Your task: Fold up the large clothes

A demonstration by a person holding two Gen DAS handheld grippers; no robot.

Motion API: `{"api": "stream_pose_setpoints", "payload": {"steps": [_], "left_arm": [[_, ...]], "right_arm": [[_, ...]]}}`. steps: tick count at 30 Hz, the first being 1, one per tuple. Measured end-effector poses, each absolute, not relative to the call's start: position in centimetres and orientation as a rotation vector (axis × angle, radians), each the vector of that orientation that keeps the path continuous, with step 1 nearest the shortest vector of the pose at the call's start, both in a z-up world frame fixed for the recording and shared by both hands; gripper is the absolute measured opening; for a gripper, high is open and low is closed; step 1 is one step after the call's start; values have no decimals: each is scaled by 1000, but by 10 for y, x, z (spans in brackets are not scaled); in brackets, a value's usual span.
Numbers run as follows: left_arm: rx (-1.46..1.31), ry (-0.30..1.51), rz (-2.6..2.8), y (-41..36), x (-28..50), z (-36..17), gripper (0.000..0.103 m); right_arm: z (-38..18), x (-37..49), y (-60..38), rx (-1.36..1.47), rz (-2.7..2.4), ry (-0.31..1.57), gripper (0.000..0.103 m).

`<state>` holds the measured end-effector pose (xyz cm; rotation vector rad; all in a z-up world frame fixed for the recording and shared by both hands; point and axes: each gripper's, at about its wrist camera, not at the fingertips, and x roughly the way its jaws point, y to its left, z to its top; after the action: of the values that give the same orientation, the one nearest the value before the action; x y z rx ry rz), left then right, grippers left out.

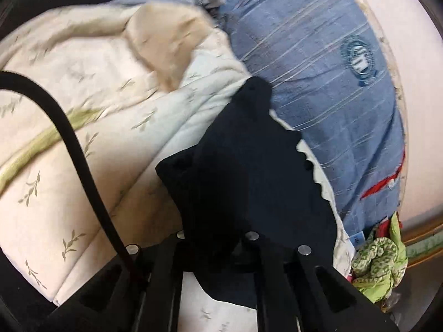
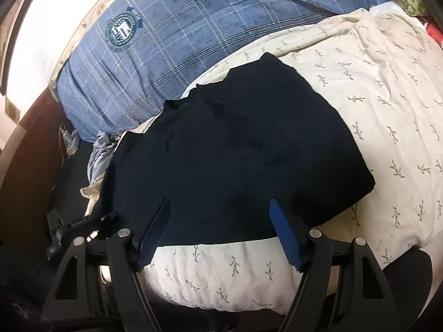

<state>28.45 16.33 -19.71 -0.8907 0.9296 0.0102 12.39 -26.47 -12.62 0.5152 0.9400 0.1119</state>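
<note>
A dark navy garment lies folded on a cream quilt with a leaf print. My right gripper is open, its blue fingers spread just above the garment's near edge, holding nothing. In the left wrist view the same navy cloth bunches up from between the fingers of my left gripper, which is shut on it and lifts a corner above the quilt. The left fingertips are hidden by the cloth.
A blue plaid pillow with a round crest lies beyond the garment, also in the left wrist view. Green patterned clothes are piled at the bed's edge. A black cable hangs at the left. A black clamp lies beside the bed.
</note>
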Motion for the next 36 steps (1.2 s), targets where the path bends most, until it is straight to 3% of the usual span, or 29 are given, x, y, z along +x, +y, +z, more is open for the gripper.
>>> {"api": "stream_pose_setpoints", "payload": {"steps": [5,13,20,25,27,28,29,31,36], "left_arm": [[-876,874,-132,133,299,-151,5],[-730,860,-479,-21,330,-94,5],[-517,1087,-661,-173,315,-151,8],[-487,1199,-574,-185,303,-200,15],[-493,1210,-626,-181,305,-189,39],[-523,1209,-657,-176,304,-180,71],[-562,1197,-677,-168,301,-171,95],[-612,1132,-661,-146,290,-148,102],[-594,1003,-481,-72,269,-113,102]], "right_arm": [[-131,119,-270,556,132,929,74],[-118,84,-336,646,24,819,74],[-120,40,-412,727,-163,760,74],[-129,31,-440,810,-187,760,75],[-125,36,-439,810,-164,747,75],[-121,45,-435,798,-142,743,76],[-116,53,-430,783,-117,737,76],[-106,69,-420,771,-55,719,76],[-83,113,-377,708,95,705,76]]}}
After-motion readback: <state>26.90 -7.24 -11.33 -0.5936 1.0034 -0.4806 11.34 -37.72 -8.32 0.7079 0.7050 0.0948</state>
